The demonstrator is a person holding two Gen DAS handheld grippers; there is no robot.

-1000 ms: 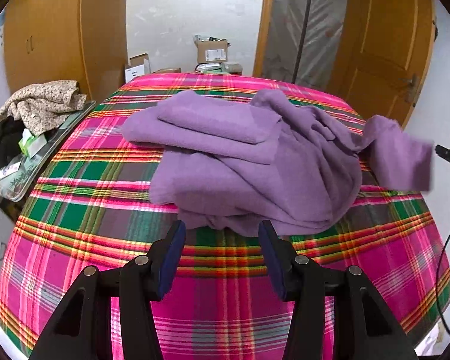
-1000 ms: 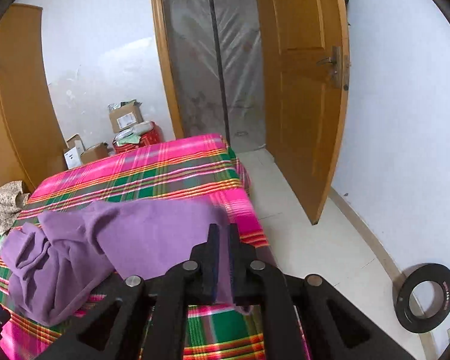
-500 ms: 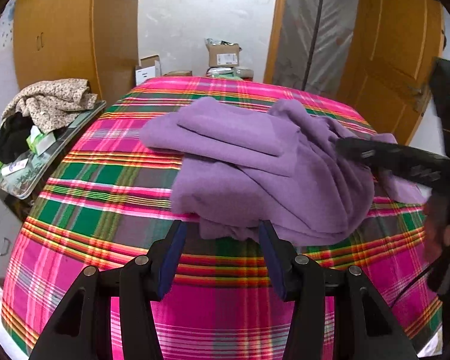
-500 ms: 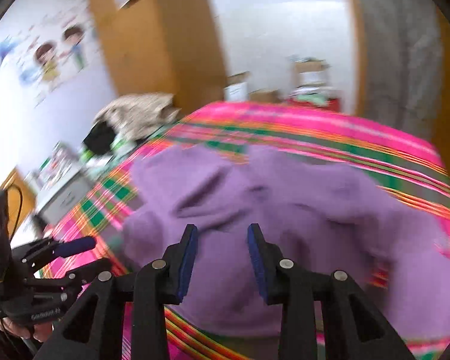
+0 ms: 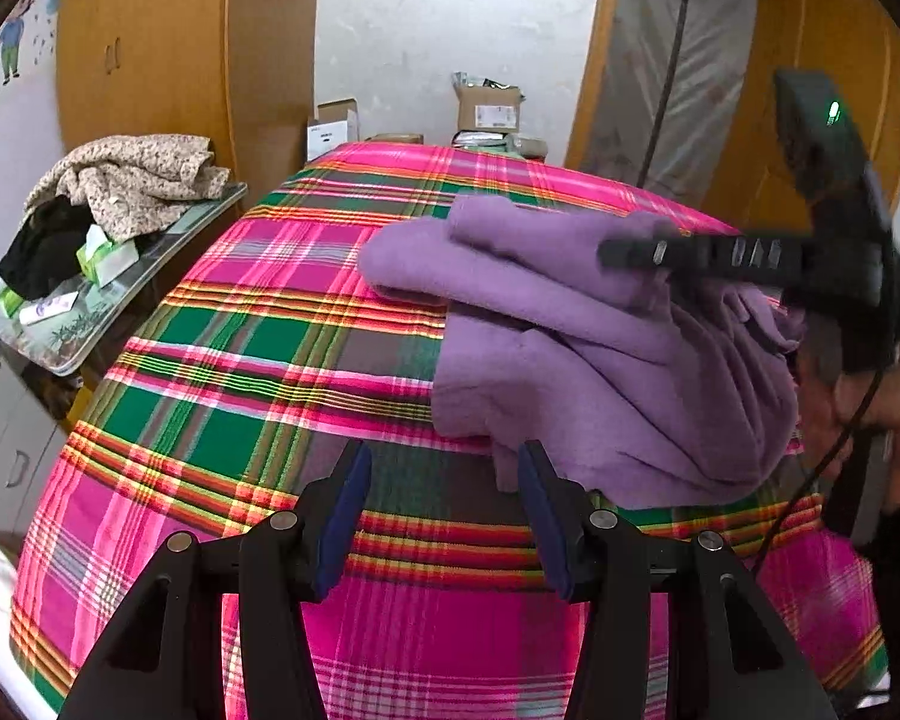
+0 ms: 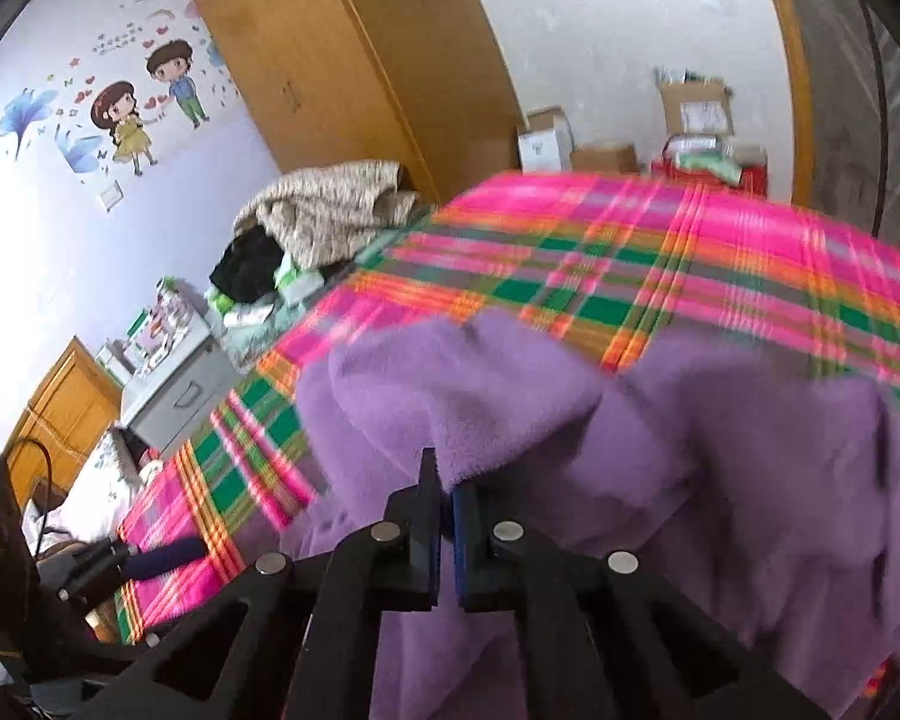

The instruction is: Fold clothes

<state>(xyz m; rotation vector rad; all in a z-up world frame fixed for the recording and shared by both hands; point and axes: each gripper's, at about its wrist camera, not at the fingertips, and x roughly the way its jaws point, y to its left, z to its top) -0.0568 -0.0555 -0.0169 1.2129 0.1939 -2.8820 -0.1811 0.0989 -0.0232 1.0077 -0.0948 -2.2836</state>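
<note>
A crumpled purple fleece garment [image 5: 600, 360] lies on the bed's pink and green plaid cover [image 5: 270, 360], right of centre. My left gripper [image 5: 441, 504] stands open low over the cover at the garment's near edge, with its right pad beside a hanging corner and only cover between its jaws. My right gripper [image 5: 615, 252] reaches in from the right over the top of the pile. In the right wrist view my right gripper [image 6: 444, 498] is shut, its pads pinching a raised fold of the purple garment [image 6: 630, 450]. The left gripper's tips [image 6: 168, 552] show at the lower left there.
A side table [image 5: 168, 252] left of the bed carries a heap of beige and black clothes [image 5: 126, 186] and small packets. A grey drawer cabinet [image 5: 0, 438] stands below it. Cardboard boxes [image 5: 486, 108] sit beyond the bed's far end. A person's hand [image 5: 858, 408] is at the right.
My right gripper let go of the sleeve at the bed's right edge, swung over the pile with jaws apart, then shut on a fold. The left gripper drifted slightly left, still open.
</note>
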